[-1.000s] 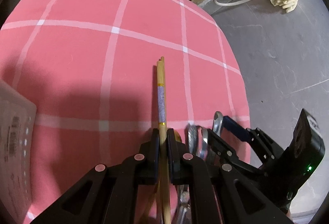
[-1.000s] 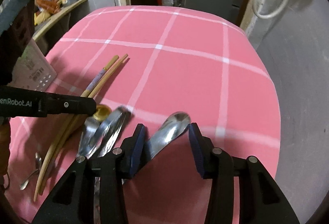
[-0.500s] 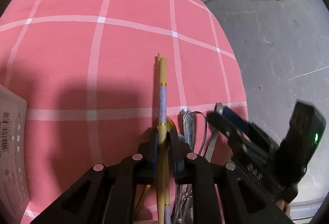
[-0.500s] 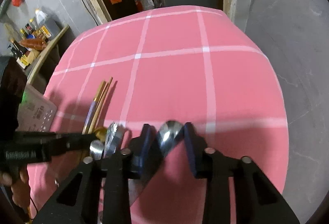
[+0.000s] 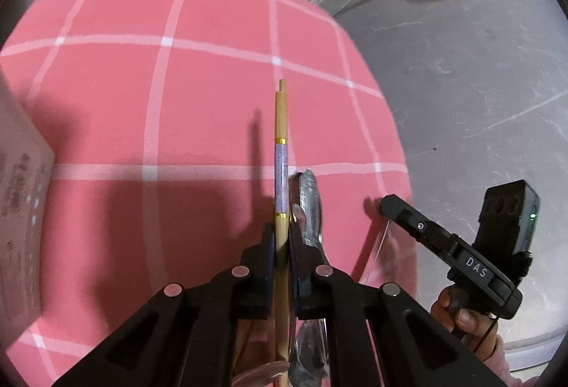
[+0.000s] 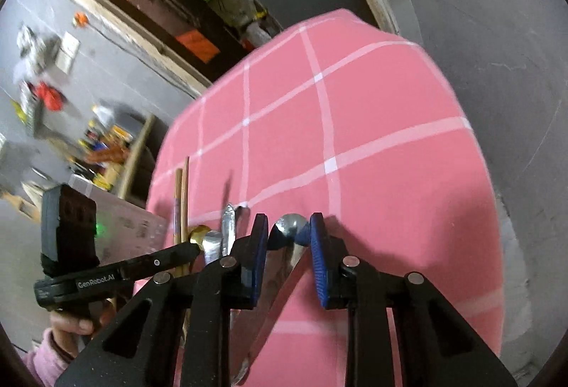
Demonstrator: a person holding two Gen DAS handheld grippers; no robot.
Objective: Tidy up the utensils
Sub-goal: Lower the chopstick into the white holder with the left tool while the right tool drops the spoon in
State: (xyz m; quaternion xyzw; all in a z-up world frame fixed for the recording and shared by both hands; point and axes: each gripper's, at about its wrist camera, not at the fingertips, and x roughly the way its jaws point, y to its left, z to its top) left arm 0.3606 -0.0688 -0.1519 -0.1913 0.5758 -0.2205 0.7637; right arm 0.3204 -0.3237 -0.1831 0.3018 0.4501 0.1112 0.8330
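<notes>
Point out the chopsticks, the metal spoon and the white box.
chopsticks (image 5: 281,124), left wrist view, bare wooden shaft above the gold band.
metal spoon (image 6: 289,227), right wrist view, rounded end between the blue fingers.
white box (image 5: 19,209), left wrist view, its printed side at the left edge.

Chopsticks (image 5: 280,124) lie on the tablecloth (image 5: 177,103); spoons (image 5: 309,206) just right.
</notes>
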